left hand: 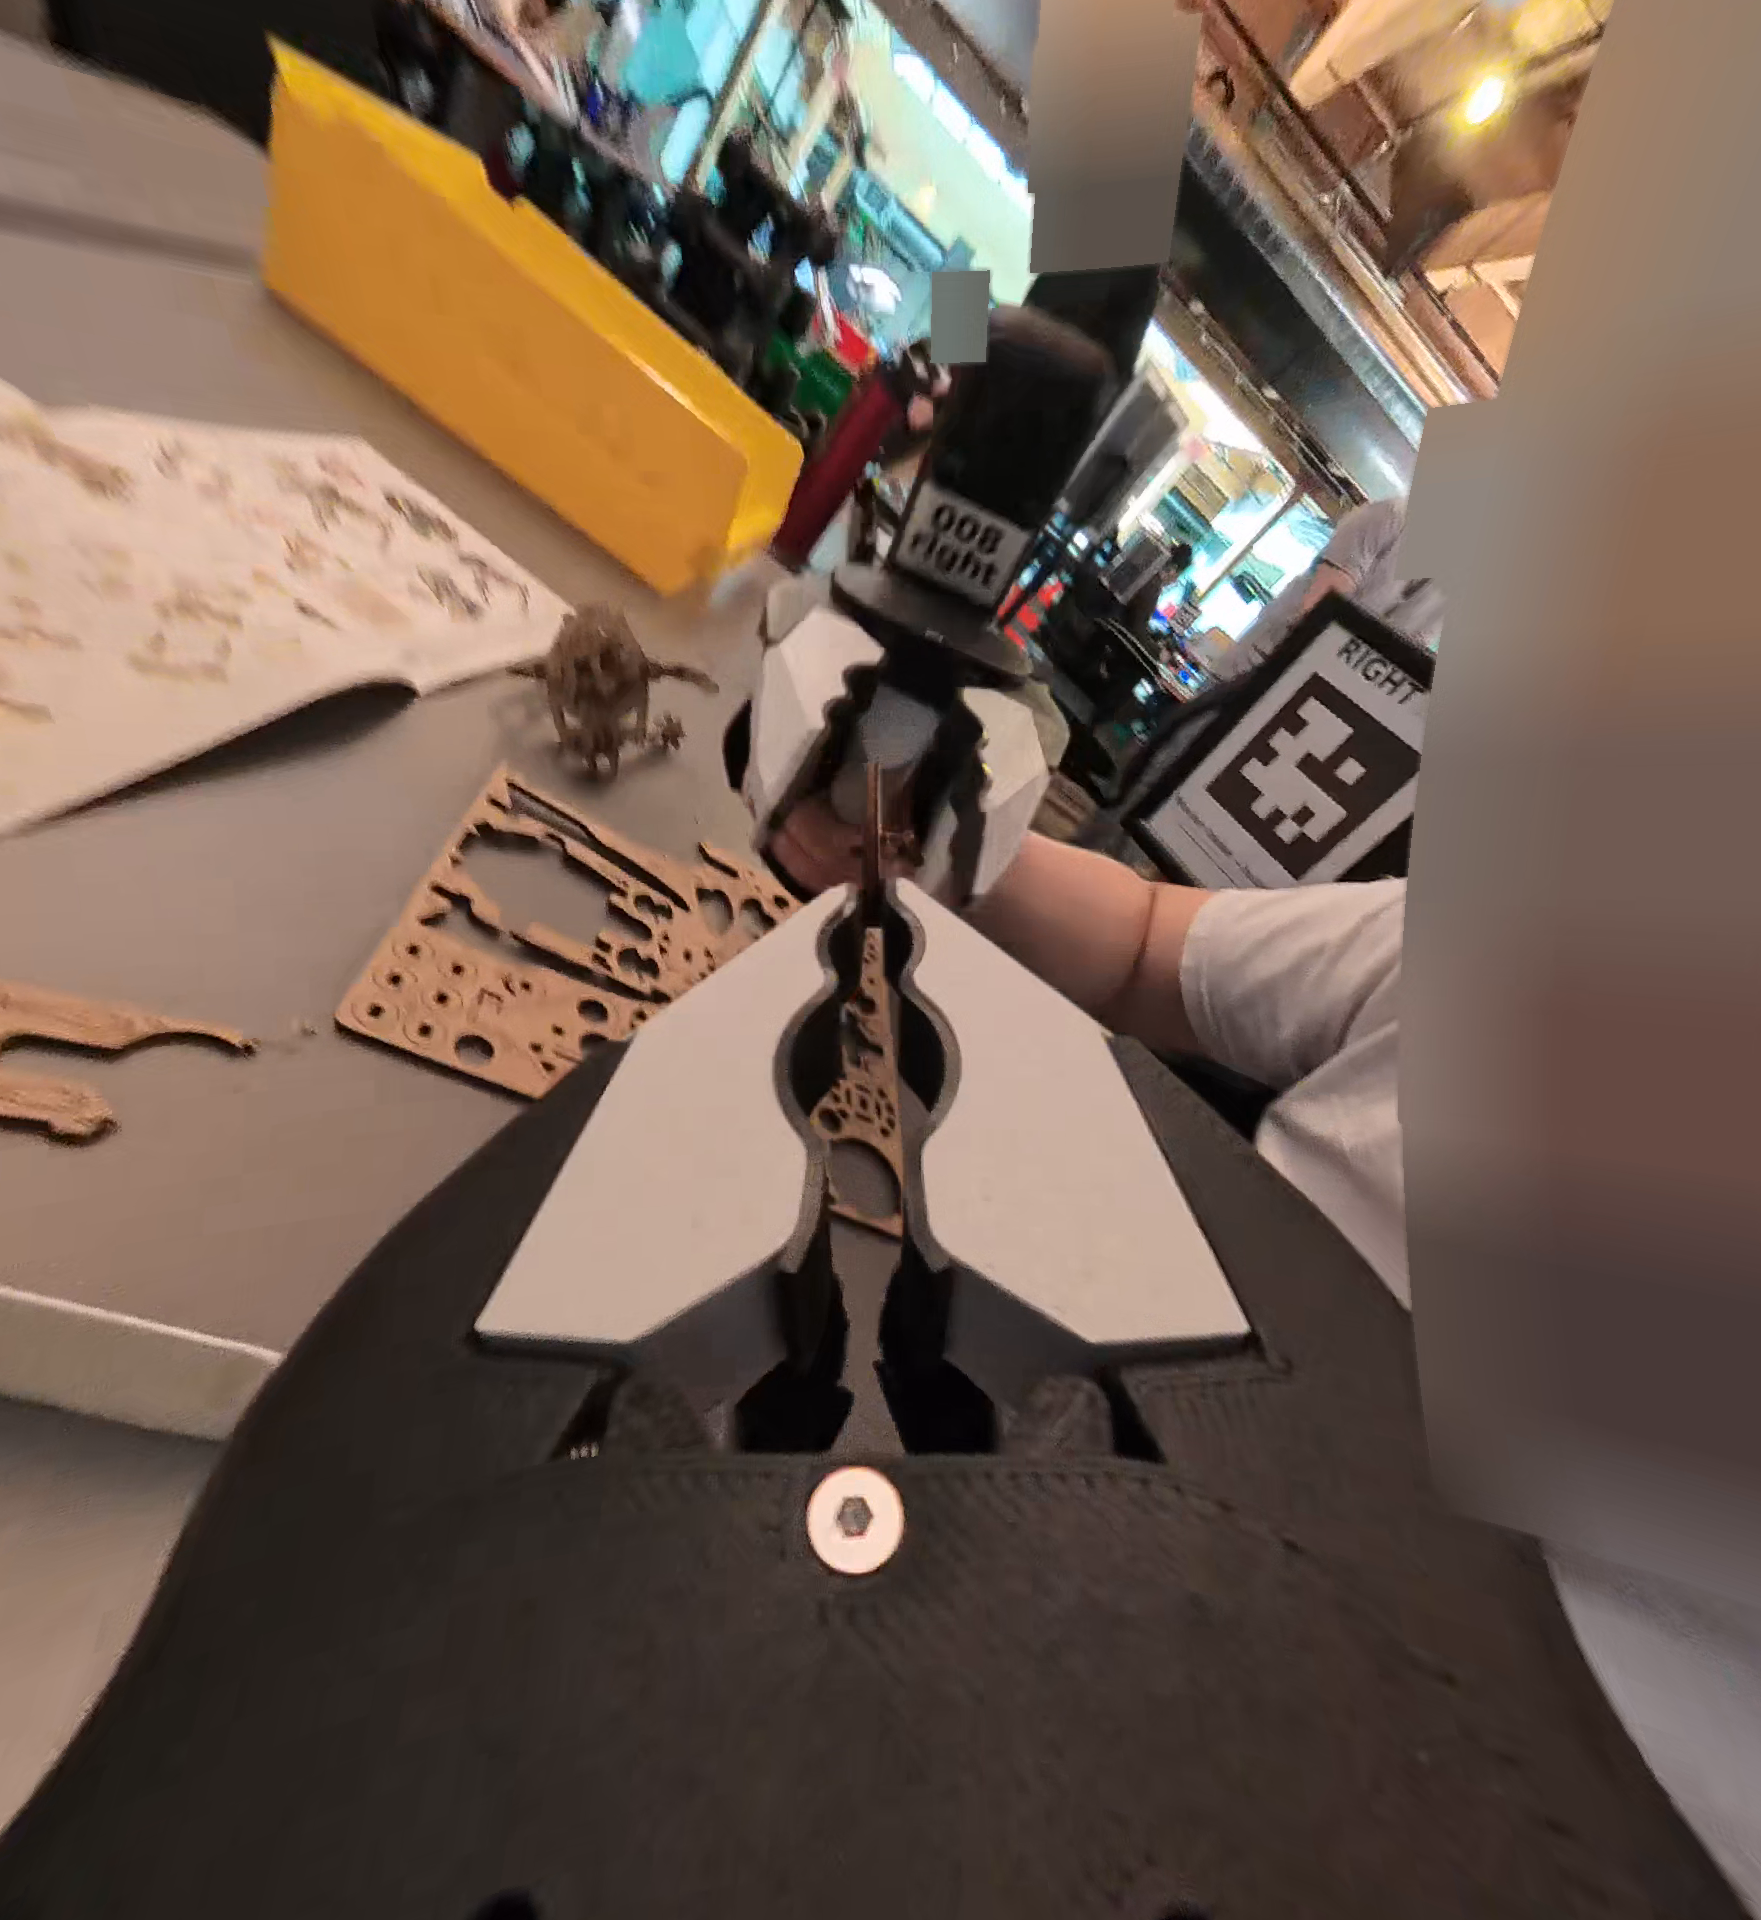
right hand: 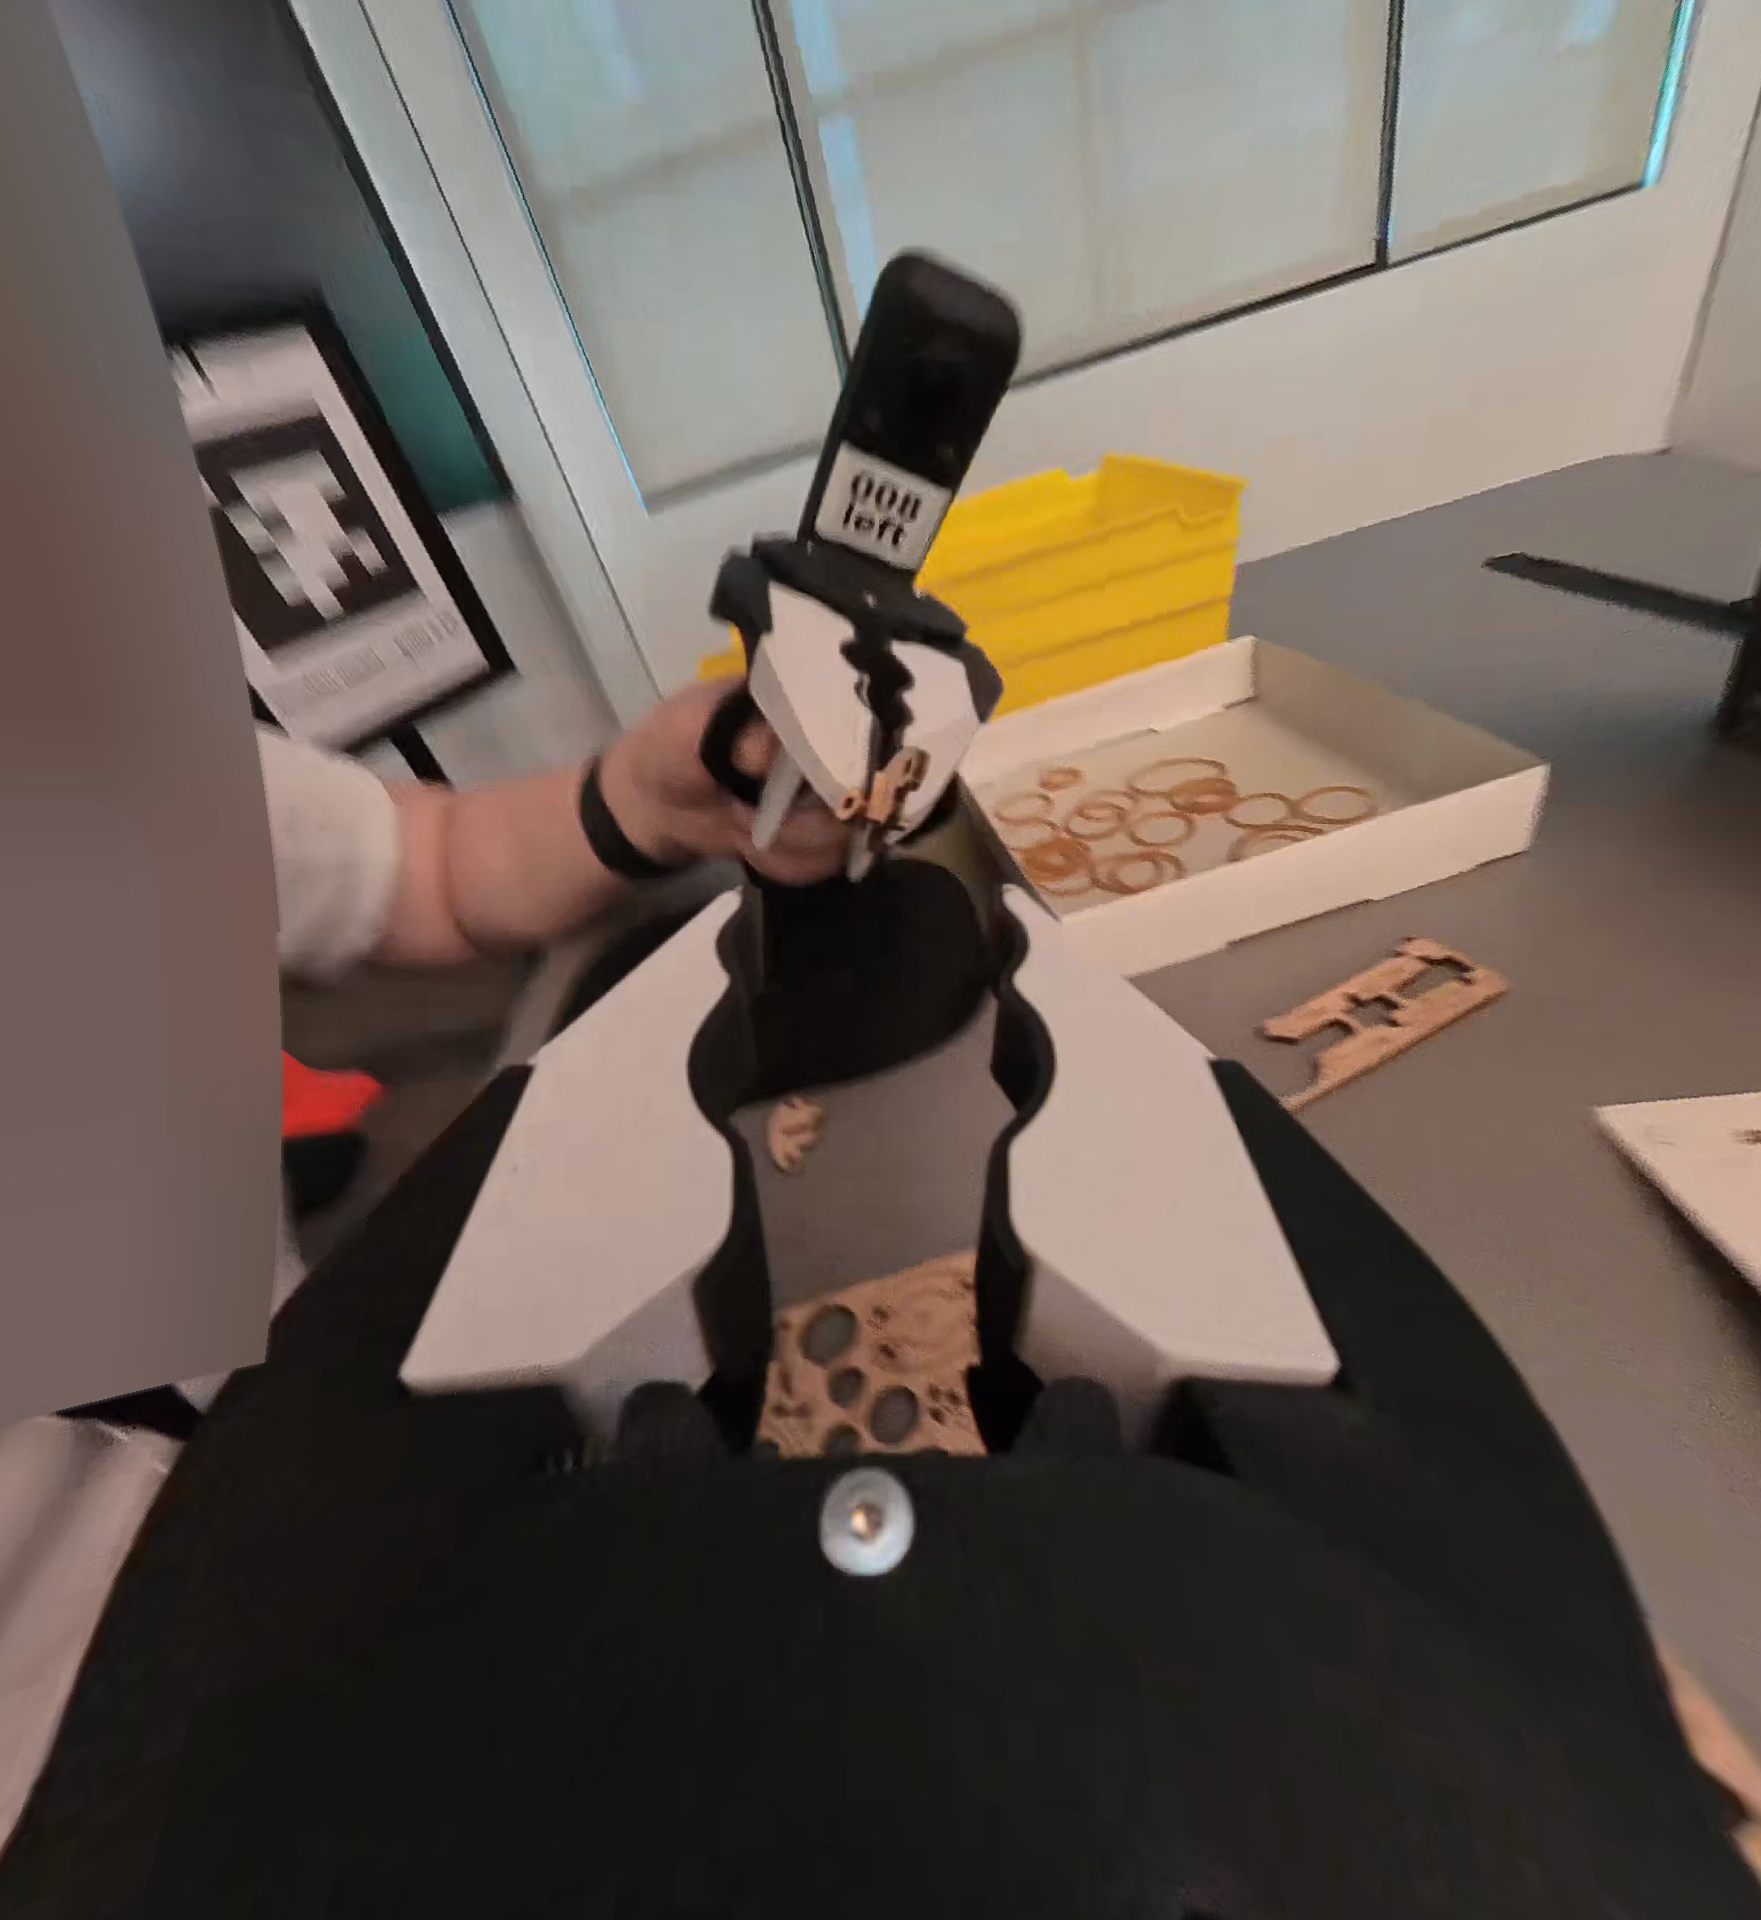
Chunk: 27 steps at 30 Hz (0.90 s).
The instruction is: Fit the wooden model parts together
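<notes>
My left gripper (left hand: 871,904) is shut on a thin flat wooden part (left hand: 860,1101) with round cut-outs, seen edge-on, whose tip sticks out past the fingertips. In the right wrist view the left gripper (right hand: 881,821) is held up in the air by a hand, with the small wooden part (right hand: 888,798) at its tips. My right gripper (right hand: 871,935) is open and empty, facing the left one just short of the part. It also shows in the left wrist view (left hand: 891,790), fingers apart. A small assembled wooden model (left hand: 601,691) stands on the grey table (left hand: 232,1143).
A punched-out wooden sheet (left hand: 543,935) and loose wooden parts (left hand: 55,1023) lie on the table, beside an instruction sheet (left hand: 180,582) and a yellow bin (left hand: 502,312). A white box of rings (right hand: 1271,831), another wooden offcut (right hand: 1385,1003) and a small piece (right hand: 798,1127) lie below. Left and right tips are no more than a few centimetres apart. The small assembled wooden model (left hand: 601,691) is about equally far from each gripper, around 20 cm.
</notes>
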Each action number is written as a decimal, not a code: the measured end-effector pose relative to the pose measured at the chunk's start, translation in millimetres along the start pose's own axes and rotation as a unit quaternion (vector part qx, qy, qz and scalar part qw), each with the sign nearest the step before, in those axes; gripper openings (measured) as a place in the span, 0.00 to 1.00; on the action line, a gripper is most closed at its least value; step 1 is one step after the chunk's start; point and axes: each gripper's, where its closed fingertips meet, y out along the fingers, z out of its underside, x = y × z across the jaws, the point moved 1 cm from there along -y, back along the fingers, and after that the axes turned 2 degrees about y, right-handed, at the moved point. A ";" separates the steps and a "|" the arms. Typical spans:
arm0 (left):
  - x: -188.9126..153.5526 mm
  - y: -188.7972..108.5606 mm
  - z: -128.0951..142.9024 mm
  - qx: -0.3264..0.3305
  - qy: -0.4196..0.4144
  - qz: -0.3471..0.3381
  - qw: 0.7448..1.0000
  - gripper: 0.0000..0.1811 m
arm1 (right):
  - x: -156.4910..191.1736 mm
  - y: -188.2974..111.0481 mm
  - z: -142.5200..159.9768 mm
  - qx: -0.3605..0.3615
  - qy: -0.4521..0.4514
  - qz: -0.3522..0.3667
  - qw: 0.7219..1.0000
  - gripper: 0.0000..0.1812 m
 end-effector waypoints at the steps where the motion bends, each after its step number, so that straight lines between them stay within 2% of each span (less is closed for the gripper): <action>1: -0.1 -0.3 -2.3 -0.010 0.014 -0.008 1.000 0.00 | 2.0 0.7 -3.7 -0.018 0.040 -0.018 0.999 0.25; 4: -4.1 1.3 -4.0 -0.019 0.029 -0.007 0.999 0.01 | 2.2 4.7 -5.6 -0.041 0.144 -0.051 0.987 0.25; 8: -6.2 5.9 0.1 -0.011 0.026 -0.003 1.000 0.01 | 5.7 6.0 -6.0 -0.060 0.212 -0.097 0.971 0.24; 14: -4.7 9.5 4.3 -0.005 0.027 -0.007 1.000 0.00 | 6.7 7.6 -1.5 -0.055 0.221 -0.107 0.968 0.18; 23: -3.9 12.4 7.8 0.006 0.046 -0.024 0.999 0.00 | 6.0 9.4 1.6 -0.051 0.233 -0.105 0.965 0.15; 27: -5.5 14.0 9.3 0.010 0.045 -0.020 0.999 0.00 | 6.4 9.4 2.9 -0.048 0.228 -0.105 0.967 0.08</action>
